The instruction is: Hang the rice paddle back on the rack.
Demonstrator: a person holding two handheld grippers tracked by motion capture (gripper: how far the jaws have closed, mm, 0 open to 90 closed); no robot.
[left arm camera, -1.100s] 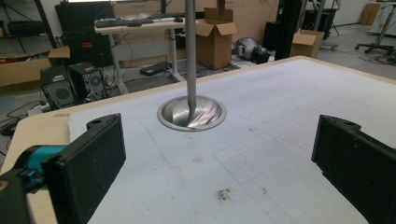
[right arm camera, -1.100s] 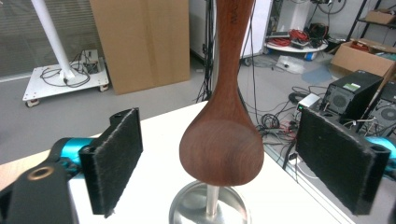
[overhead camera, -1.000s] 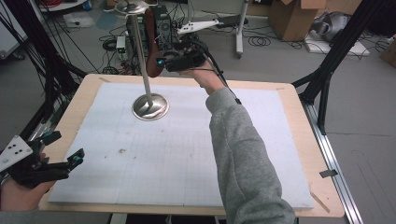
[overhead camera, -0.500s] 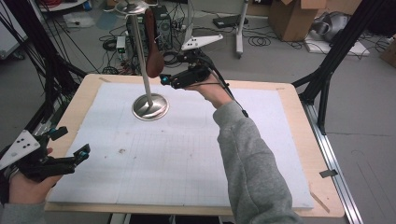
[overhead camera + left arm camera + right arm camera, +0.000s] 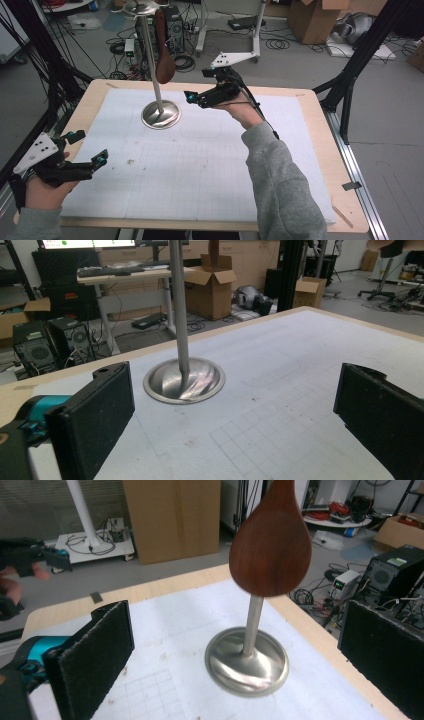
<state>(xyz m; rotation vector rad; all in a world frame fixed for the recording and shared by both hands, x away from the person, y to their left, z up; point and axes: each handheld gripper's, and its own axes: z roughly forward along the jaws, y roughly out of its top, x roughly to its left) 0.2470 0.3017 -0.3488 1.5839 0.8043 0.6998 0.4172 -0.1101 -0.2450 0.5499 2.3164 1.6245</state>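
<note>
Wooden spoon [image 5: 163,47], bowl downward, hangs from the top of the steel stand [image 5: 160,114], whose round base sits on the white mat [image 5: 200,165] toward the table's 12 o'clock edge. The right gripper [image 5: 192,96] floats just off the spoon at its 4 o'clock, jaws spread wide and empty, the bowl [image 5: 271,542] framed between them. The step in hand appears to be leaving or taking the hung spoon; a level, slow motion along the jaw axis should avoid nudging it into a swing. The left gripper [image 5: 102,159] rests wide open at the mat's 8 o'clock corner, well apart.
</note>
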